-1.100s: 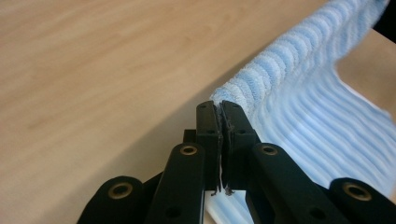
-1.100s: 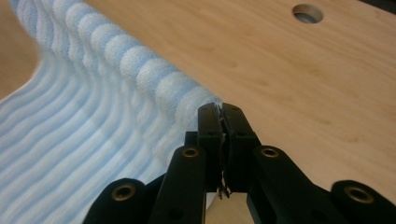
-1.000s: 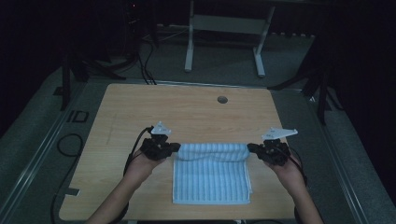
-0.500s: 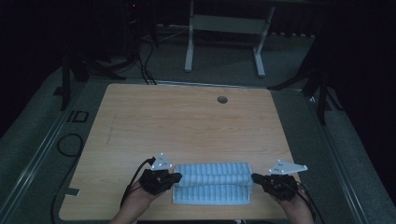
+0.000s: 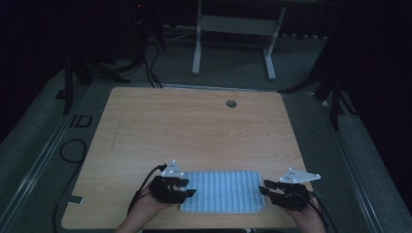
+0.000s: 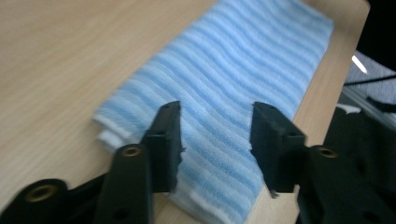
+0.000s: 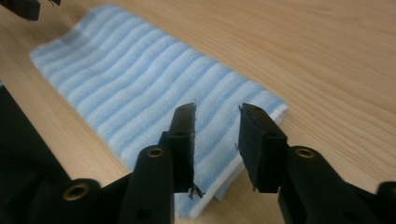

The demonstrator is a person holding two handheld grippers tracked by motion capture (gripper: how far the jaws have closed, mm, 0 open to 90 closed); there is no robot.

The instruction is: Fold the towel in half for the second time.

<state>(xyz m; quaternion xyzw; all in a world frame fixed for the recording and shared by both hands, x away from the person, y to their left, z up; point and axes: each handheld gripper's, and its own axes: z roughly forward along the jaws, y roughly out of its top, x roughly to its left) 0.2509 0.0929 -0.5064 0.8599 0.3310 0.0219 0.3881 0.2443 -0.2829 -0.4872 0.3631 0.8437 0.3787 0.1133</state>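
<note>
I see the folded blue striped towel (image 5: pixel 222 191) lying lengthwise between my two hands on the surface, its short ends just under the left fingers (image 6: pixel 164 140) and right fingers (image 7: pixel 183 135), both freshly parted and gripping nothing.

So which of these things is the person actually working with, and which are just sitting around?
In use:
- folded blue striped towel, lying flat at the table's near edge
- left tongs, jaws just opened, apart over the towel's end
- right tongs, likewise opened at the other end

Just there:
- wooden table with its cable hole
- white metal stand on the floor behind
- floor cables
</note>
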